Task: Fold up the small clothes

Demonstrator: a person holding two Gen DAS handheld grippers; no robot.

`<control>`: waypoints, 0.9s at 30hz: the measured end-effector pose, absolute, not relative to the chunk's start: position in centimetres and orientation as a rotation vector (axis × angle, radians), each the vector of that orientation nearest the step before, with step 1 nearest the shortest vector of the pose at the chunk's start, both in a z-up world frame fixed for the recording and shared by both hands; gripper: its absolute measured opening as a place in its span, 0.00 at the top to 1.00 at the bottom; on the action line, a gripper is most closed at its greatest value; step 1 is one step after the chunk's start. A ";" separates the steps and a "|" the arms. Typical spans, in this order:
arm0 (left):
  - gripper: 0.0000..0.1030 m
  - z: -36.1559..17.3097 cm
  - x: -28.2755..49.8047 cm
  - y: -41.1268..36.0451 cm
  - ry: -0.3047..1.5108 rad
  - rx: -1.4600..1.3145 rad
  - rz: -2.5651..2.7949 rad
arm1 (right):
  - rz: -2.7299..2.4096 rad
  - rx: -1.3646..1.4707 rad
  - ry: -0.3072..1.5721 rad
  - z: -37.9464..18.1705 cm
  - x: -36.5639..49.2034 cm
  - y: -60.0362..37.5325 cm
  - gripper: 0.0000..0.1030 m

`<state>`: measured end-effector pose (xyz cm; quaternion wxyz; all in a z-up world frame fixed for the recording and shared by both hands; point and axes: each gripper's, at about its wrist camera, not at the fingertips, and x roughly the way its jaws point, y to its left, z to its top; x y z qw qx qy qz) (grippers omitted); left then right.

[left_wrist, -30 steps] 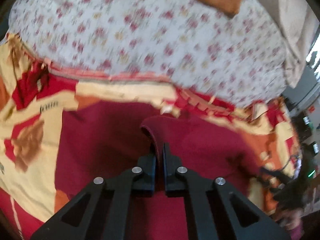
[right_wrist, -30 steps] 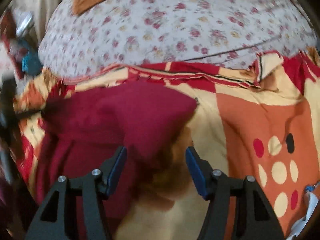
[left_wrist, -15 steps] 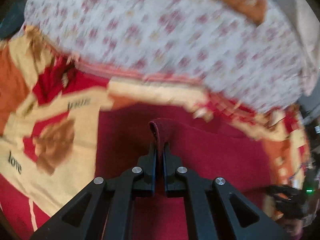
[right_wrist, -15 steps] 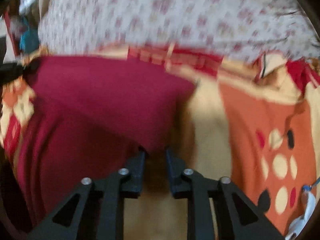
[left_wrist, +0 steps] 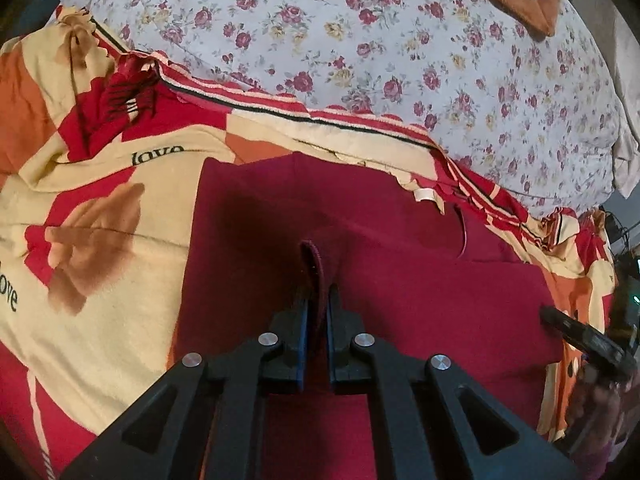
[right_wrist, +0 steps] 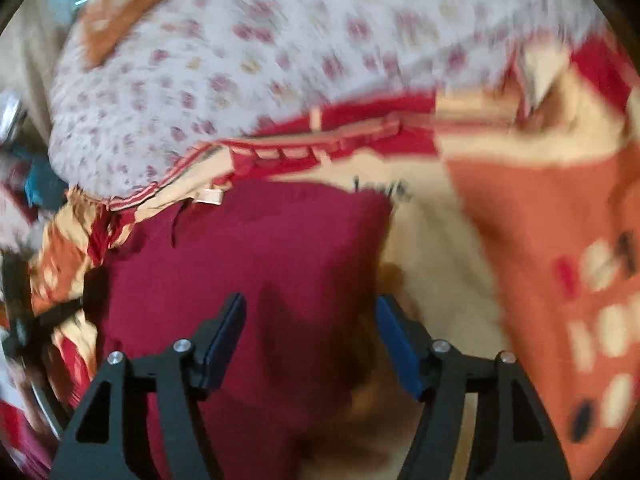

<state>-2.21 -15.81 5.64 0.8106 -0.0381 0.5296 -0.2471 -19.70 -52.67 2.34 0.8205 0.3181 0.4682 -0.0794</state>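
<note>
Left hand-held gripper [left_wrist: 318,300] pinching a raised hem of the maroon garment [left_wrist: 400,280], jaws fully closed on it. Right hand-held gripper [right_wrist: 310,320] just reopening, wide, nothing clamped, hovering over the garment's edge. Garment lying on the patterned blanket [left_wrist: 100,208], near its far edge. Risk: single-sided hold dragging the fold askew.

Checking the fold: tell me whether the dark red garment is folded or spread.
Partly folded: the dark red garment lies doubled on the blanket, one edge pinched upright in the left gripper.
</note>
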 end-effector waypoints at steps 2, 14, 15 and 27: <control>1.00 5.9 -2.3 -15.7 1.130 -0.079 -0.538 | -0.170 0.643 0.986 2.2 -19.6 -52.5 0.76; 0.95 8.7 -3.7 -14.2 1.022 -0.086 -0.488 | -0.283 0.533 0.893 5.6 -23.1 -52.5 0.66; 0.95 9.4 -4.0 -14.2 0.999 -0.088 -0.493 | -0.266 0.527 0.878 6.3 -23.3 -52.1 0.66; 0.92 6.8 -5.4 -17.6 1.059 -0.053 -0.571 | -0.215 0.377 1.007 3.4 -20.1 -47.3 0.66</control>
